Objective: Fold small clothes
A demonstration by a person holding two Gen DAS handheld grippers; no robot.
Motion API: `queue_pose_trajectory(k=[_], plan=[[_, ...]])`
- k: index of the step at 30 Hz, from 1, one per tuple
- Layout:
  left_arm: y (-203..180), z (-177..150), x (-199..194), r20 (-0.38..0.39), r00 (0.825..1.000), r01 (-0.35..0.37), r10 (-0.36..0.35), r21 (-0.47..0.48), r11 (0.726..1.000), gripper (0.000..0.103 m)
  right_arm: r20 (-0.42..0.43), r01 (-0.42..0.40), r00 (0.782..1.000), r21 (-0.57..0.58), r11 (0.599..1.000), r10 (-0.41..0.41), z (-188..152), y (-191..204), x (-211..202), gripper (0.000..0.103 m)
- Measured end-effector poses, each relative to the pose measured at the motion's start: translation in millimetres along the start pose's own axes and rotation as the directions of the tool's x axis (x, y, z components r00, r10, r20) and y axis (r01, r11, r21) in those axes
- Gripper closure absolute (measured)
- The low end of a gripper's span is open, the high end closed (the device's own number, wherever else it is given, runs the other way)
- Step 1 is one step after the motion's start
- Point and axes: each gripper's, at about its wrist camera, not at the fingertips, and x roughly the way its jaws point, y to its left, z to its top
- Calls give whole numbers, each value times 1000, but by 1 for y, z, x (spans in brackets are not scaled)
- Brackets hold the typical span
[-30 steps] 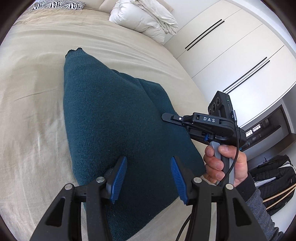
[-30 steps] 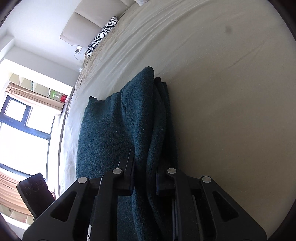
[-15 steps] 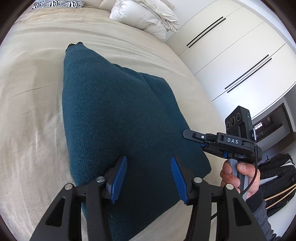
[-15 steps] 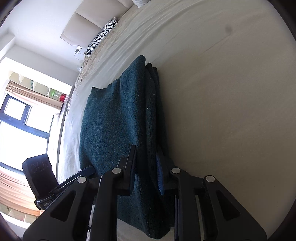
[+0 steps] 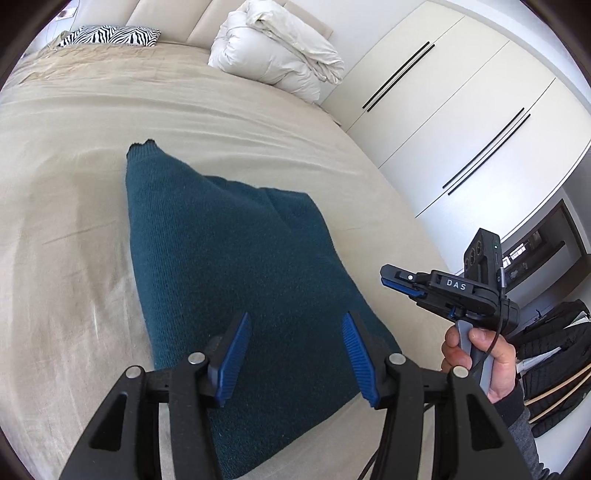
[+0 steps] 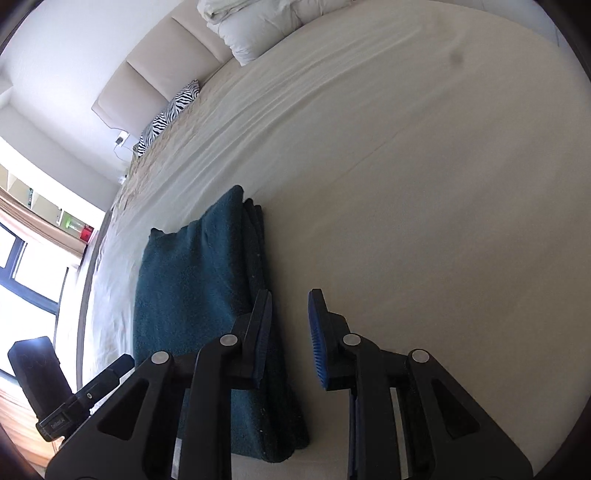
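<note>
- Both grippers are empty: my left gripper (image 5: 293, 356) hangs over the near end of the teal sweater (image 5: 236, 280) with its blue pads standing wide and nothing between them, and my right gripper (image 6: 290, 341) has a narrower gap with only bare sheet showing in it
- Teal sweater lies folded into a long stack on the beige bed sheet (image 5: 66, 206), several layers showing along its right edge in the right wrist view; I judge the fold is laid down and neither tool needs to hold it now
- My right gripper sits just beside that layered edge, off the cloth, which I read as clear of the fold
- My right hand (image 5: 476, 360) grips the handle out past the sweater's right side
- "DAS" reads in white on the right tool's body
- Farther off: a white duvet (image 5: 277, 55) bundled at the headboard, a zebra-print pillow (image 5: 110, 36), white wardrobe doors (image 5: 461, 110), a black backpack (image 5: 554, 354) on the floor
</note>
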Motion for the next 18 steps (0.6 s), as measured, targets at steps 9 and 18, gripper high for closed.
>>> queue_pose_trajectory(k=[9,18], plan=[[37,66,53,-55,995,-85,82,-47,995,51,-114,-253,962,-22,967,249,22,59,41,83],[41,64,100,-126,975,-178,182,43,983,59,-175,-182,966,64,981,191,35,42,121,87]])
